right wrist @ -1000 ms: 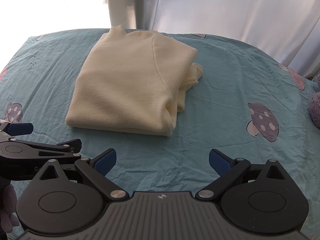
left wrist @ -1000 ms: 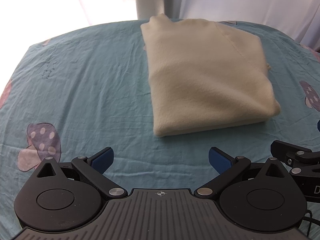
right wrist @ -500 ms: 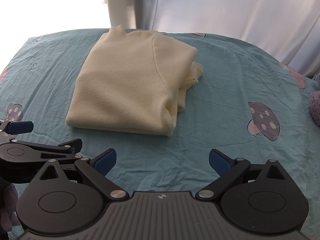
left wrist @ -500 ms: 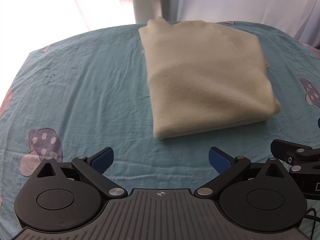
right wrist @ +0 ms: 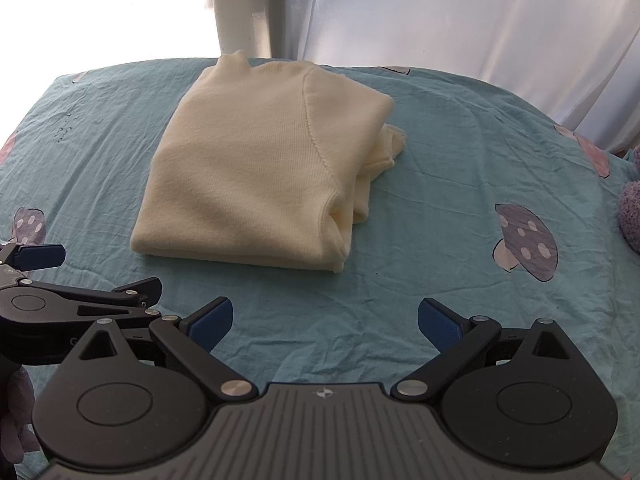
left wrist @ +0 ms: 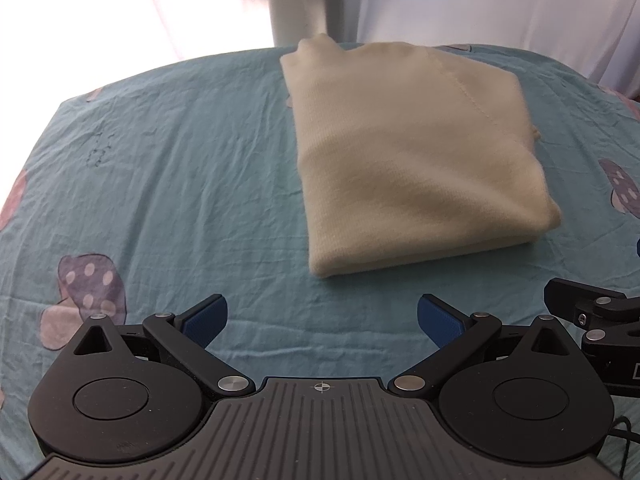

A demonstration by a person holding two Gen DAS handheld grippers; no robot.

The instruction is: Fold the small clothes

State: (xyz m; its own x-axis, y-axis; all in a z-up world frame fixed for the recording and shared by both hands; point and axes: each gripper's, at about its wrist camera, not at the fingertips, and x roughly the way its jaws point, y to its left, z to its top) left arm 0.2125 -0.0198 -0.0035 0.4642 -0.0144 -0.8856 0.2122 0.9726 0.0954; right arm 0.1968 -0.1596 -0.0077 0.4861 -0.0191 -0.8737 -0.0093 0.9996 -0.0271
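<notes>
cream sweater (left wrist: 404, 160) folded on sheet (left wrist: 180, 168); loose cuff (right wrist: 390, 146) only right view; both grippers' fingers spread, empty.

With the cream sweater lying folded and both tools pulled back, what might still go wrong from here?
1. A loose bit of fabric sticks out of the cream sweater on its right side; another pass there might drag the stack open.
2. Left gripper and right gripper, both with jaws open, sit close side by side and may bump.
3. The teal sheet is wrinkled; a low grab could pinch it too.
</notes>
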